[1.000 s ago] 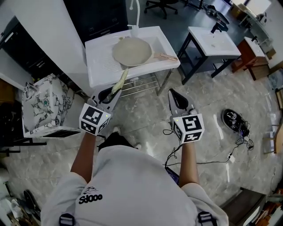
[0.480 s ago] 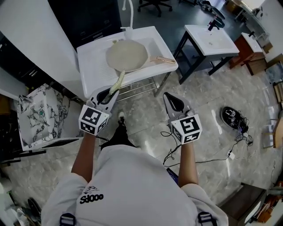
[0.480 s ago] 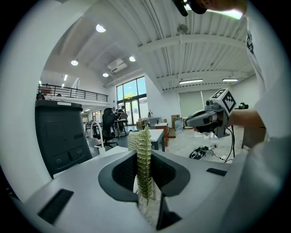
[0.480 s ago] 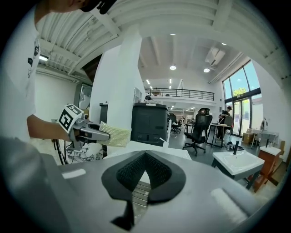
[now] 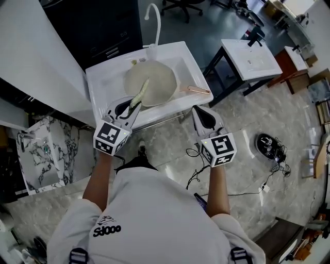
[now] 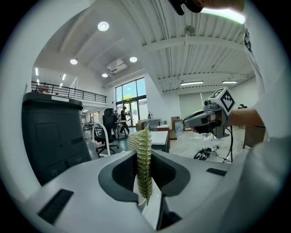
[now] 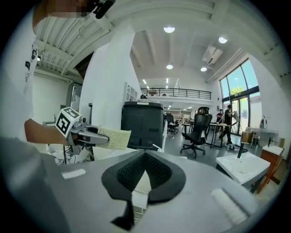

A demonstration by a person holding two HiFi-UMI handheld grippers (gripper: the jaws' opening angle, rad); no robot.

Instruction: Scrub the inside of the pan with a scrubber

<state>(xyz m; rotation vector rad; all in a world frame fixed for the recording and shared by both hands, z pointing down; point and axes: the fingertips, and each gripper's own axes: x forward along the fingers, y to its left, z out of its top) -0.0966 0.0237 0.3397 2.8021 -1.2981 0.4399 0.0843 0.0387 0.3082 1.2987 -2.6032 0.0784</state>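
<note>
Scrubber (image 5: 142, 92), yellow-green, pinched edge-on in left gripper's (image 5: 130, 107) closed jaws, far end over the pan (image 5: 157, 77), contact unclear. Right gripper (image 5: 202, 113) jaws together on nothing, held before the sink (image 5: 102, 81) front rim. Pan lies in the white sink basin, handle pointing right; faucet (image 5: 153, 20) behind.

The white rectangular sink (image 5: 103, 77) stood at the person's 12 o'clock, with its curved white faucet (image 5: 153, 15) at the back edge. In the basin lay the round beige metal pan (image 5: 157, 77), its handle pointing to 3 o'clock. The left gripper (image 5: 130, 104) sat at the pan's 7 o'clock. The yellow-green mesh scrubber (image 5: 140, 93) between its jaws reached over the rim, perhaps touching the inside. The right gripper (image 5: 200, 110) hung at the pan's 4 o'clock, before the sink's front edge. A second white sink table (image 5: 252, 59) stood at 2 o'clock, well apart.
</note>
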